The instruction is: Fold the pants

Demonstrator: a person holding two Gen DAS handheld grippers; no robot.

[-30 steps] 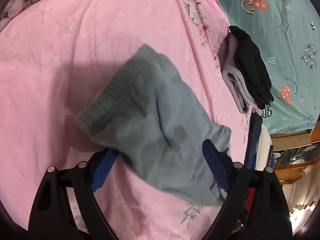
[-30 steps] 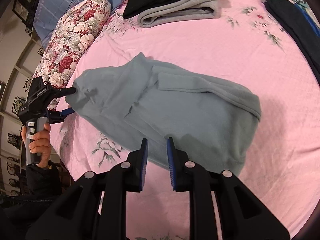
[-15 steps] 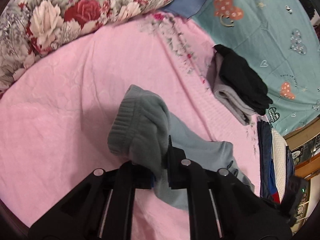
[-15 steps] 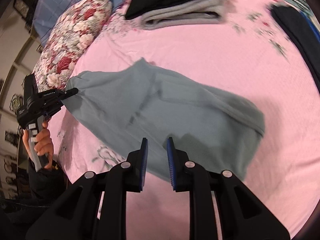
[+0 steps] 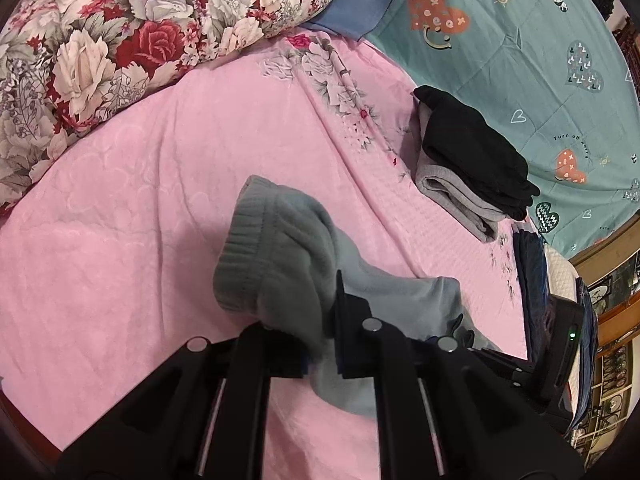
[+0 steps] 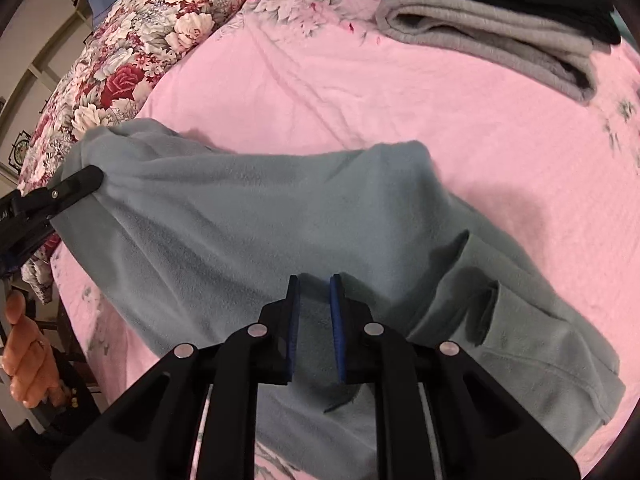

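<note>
Left tool (image 5: 320, 320) clamped on ribbed waistband of grey-green pants (image 6: 280, 216), lifting that end off the pink bed (image 5: 140, 180). Right tool (image 6: 314, 300) over mid-pants, narrow gap closing, pads not pressing the cloth.

Pink bed sheet (image 5: 168, 184) under laundry.
Grey-green pants (image 6: 280, 216) lie mid-sheet; beyond them, a folded grey-and-black stack (image 5: 472, 164) and floral quilt (image 5: 120, 32).

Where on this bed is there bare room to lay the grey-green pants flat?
Bare pink sheet lies between the floral pillow, the grey-green pants and the folded black and grey stack. Crowded: beside that stack, where dark folded clothes line the bed's edge.
</note>
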